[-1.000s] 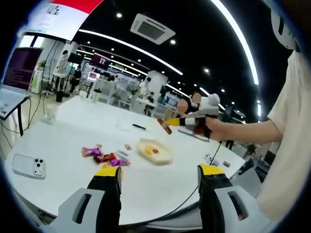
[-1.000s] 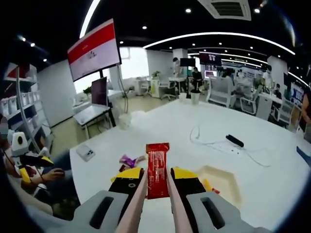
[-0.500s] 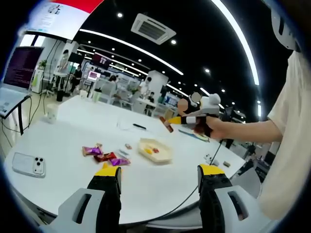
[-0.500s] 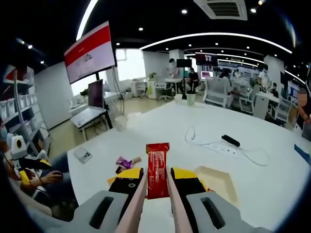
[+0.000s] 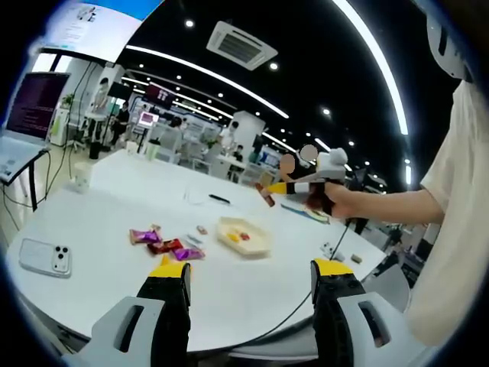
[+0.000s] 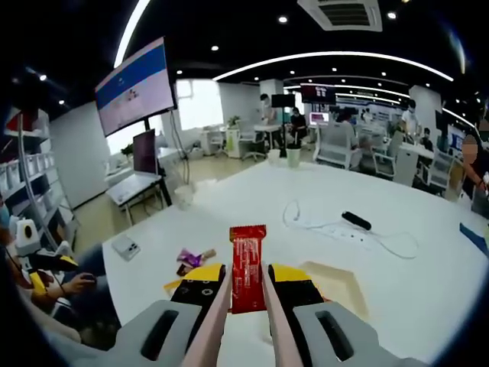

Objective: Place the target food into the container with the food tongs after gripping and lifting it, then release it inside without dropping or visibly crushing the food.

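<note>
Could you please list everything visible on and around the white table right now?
snack bar: one, red wrapper, held up between the pink tongs
container: one, pale yellow tray, mid-table, a few small foods inside
wrapped snacks: a few, purple and red, loose on the table beside the container
phone: one, white, near table edge
power strip: one, white with cable, far side of table
black object: one, by the power strip
table: one, white
wall screen: one, blue and white, background
left gripper: yellow-black jaws apart, empty
right gripper: squeezing the tongs
</note>
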{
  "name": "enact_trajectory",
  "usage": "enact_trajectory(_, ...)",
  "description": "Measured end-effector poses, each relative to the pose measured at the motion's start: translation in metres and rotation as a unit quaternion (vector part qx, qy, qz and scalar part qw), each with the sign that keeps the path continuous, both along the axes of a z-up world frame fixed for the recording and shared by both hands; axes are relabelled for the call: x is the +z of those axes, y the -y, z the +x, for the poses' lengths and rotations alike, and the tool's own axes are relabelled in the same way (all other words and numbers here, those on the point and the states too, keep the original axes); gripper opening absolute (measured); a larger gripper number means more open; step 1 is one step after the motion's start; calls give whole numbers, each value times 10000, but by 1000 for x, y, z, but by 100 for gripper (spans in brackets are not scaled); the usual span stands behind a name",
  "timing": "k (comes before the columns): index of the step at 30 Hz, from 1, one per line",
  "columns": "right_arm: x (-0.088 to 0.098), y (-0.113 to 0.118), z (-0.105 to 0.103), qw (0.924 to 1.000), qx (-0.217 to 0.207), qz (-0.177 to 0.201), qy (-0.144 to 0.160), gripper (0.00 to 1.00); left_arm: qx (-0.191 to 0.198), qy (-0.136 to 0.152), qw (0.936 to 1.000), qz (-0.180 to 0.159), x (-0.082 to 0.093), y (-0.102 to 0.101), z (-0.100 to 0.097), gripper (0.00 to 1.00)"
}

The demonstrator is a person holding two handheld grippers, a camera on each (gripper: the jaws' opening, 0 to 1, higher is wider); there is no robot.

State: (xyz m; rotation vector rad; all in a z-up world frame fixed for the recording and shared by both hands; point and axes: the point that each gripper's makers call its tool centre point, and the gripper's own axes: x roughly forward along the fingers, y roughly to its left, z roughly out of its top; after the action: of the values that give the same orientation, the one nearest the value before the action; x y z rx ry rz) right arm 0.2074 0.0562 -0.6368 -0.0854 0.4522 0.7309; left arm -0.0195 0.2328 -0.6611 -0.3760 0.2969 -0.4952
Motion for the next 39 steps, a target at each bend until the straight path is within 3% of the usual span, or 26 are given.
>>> enact_trajectory(39,8,26,19,9995,-308,-30,88,21,-8,-15,10000,-13,-3,-2,2,63)
